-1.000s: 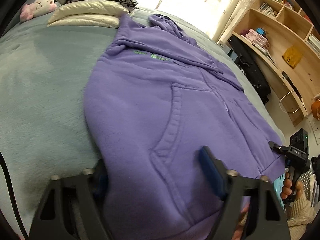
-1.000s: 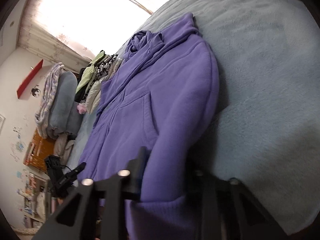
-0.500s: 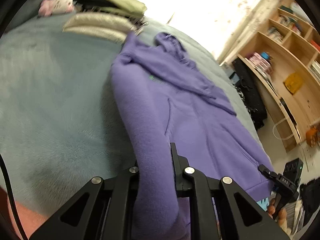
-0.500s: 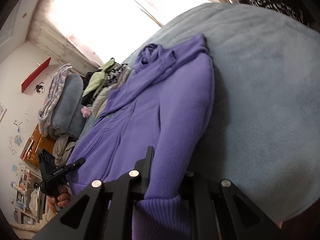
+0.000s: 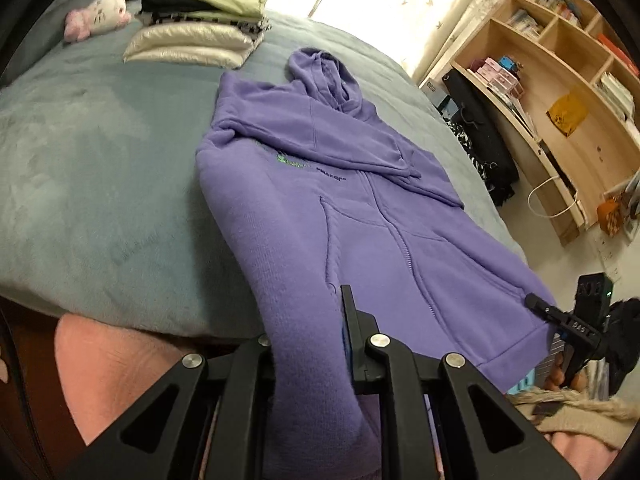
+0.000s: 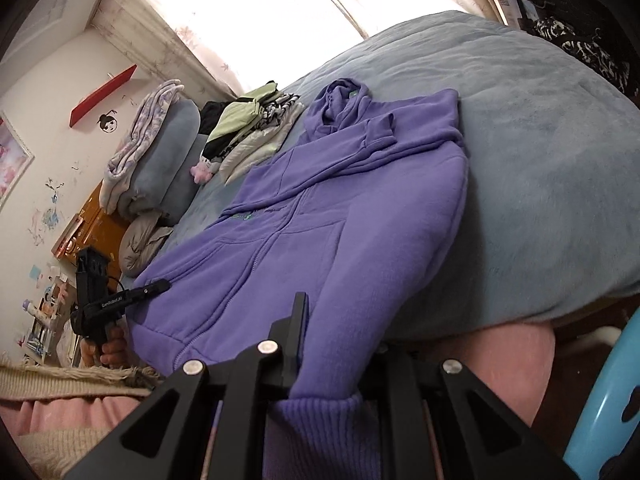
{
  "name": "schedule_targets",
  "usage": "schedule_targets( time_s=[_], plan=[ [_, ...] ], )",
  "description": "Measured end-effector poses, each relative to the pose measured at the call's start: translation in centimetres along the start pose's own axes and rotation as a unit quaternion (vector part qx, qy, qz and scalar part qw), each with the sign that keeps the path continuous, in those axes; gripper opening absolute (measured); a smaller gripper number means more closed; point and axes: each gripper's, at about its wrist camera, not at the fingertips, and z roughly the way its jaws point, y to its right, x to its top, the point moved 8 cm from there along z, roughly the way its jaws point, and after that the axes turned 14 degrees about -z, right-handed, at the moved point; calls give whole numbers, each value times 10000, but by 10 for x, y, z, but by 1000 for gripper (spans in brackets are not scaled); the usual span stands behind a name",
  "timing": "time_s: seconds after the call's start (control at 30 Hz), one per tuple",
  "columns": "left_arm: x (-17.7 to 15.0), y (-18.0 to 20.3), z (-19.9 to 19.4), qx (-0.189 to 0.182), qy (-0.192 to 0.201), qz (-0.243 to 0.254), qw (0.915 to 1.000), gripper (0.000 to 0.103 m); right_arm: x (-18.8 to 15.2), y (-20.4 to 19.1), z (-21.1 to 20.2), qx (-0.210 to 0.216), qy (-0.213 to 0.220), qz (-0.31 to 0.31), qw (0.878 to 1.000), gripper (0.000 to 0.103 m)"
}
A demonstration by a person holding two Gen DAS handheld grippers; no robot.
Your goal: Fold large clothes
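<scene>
My left tongs [image 5: 308, 344]: clamping the purple hoodie [image 5: 360, 200] at one hem corner. My right tongs [image 6: 332, 344]: pinching its ribbed hem at the other corner. The hoodie is lying front-up on the grey-blue bed [image 5: 80, 160], zipped, one sleeve folded across the chest. Long axis is running away from me, hood pointing toward the stacked clothes [image 5: 200, 20].

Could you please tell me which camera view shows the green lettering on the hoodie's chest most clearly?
The left wrist view: the green lettering lies in the open on the purple hoodie, well lit. In the right wrist view the same lettering is smaller, foreshortened and harder to make out.
</scene>
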Motion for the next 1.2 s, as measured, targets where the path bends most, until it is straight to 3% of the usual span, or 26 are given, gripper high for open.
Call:
schedule_targets(
  time_s=[0.2,0.43,0.5,0.53,0.6,0.67,0.73,0.8,0.87,0.93,1.1,1.2],
  plan=[
    [38,1,11,-177,-43,-350,9992,12,35,17,17,201,-86,571,9981,14],
    [157,38,42,-329,269,-254,9988,18,128,51,52,178,-49,969,9951,18],
    [196,44,66,-372,168,-392,9984,29,158,65,68,131,-16,1078,9941,20],
    [216,44,81,-342,88,-575,9977,34,170,73,76,131,-13,1217,9925,24],
    [249,40,109,-463,-98,-1003,9938,57,199,96,100,290,-47,1707,9849,37],
    [276,32,135,-557,-208,-1486,9871,68,218,119,120,409,39,2077,9773,68],
    [293,24,162,-662,-447,-1903,9785,78,234,140,138,451,209,2392,9697,83],
    [305,14,186,-742,-573,-2233,9702,80,242,156,151,459,311,2569,9648,83],
    [314,1,206,-601,-504,-2404,9675,80,248,167,163,463,334,2593,9641,83],
    [320,-7,217,-362,-281,-2312,9718,80,247,179,171,175,246,2451,9690,83],
    [338,-27,235,516,91,-1592,9859,81,243,199,188,-453,-70,1822,9822,83],
    [347,-35,250,1039,150,-1004,9894,81,243,212,198,-767,-183,1475,9859,83]
  ],
)
